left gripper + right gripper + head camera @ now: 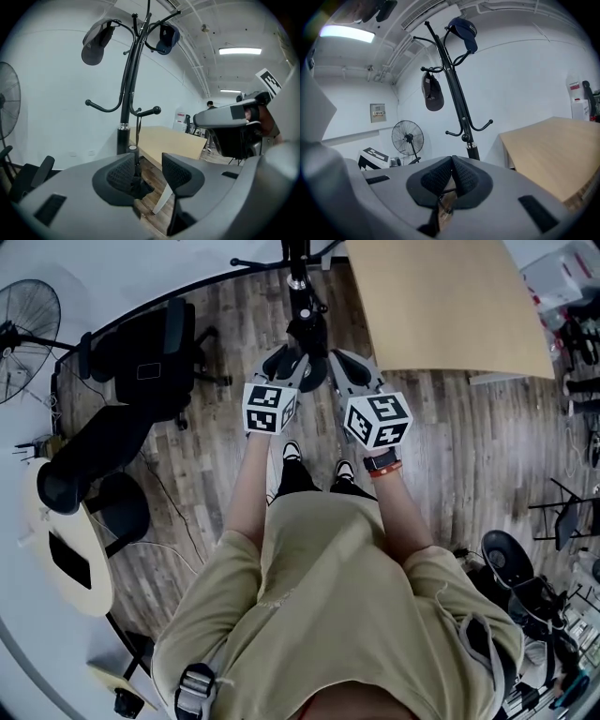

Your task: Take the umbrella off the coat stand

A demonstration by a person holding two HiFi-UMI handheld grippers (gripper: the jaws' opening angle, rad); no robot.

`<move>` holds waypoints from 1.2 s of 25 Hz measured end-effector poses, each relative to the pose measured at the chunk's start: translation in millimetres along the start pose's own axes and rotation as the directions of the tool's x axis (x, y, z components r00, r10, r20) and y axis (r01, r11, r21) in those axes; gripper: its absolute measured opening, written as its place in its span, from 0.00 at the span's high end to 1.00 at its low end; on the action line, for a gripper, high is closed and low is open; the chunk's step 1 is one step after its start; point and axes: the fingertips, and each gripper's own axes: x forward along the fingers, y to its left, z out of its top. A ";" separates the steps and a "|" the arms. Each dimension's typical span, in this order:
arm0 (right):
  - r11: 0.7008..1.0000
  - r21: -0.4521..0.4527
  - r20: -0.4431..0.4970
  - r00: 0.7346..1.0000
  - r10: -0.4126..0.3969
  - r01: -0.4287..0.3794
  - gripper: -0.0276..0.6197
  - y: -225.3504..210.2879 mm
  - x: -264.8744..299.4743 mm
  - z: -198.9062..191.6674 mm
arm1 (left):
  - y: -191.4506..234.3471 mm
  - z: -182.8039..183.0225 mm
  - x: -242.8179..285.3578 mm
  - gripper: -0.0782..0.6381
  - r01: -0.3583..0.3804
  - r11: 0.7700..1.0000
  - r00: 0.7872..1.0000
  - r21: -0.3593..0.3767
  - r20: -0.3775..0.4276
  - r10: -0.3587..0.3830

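Observation:
A black coat stand [125, 93] rises straight ahead, its base [298, 277] at the top of the head view. A folded black umbrella [136, 183] hangs by a thin strap from a low hook. My left gripper [149, 174] is open, and the umbrella shows in the gap between its pads, nearer the left one, with nothing pressing on it. In the head view the umbrella [309, 338] hangs between my left gripper [286, 367] and my right gripper [349, 367]. My right gripper [452, 161] has its pads together at the tips, and I see nothing held in it.
Two dark caps [96, 44] [166, 37] hang on the stand's top hooks. A light wooden table [450, 306] stands to the right of the stand. On the left are a black office chair [141, 362], a floor fan [23, 315] and a round white table [66, 559].

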 end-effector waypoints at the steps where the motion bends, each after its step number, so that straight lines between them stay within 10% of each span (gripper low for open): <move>1: 1.000 -0.006 0.003 1.000 -0.005 0.005 0.93 -2.1 2.4 0.6 | 1.3 -3.0 7.2 0.64 0.015 1.000 1.000 0.010 -0.006 -0.015; 11: 0.999 0.001 0.020 0.999 -0.037 0.037 0.93 -8.4 22.8 -8.1 | 14.9 -32.1 52.0 0.57 0.159 0.984 0.987 0.080 0.024 -0.162; 30: 0.997 0.047 -0.022 0.998 -0.062 0.063 0.93 -39.5 63.9 -29.8 | 64.5 -59.3 132.3 0.47 0.182 0.981 0.981 0.072 0.057 -0.186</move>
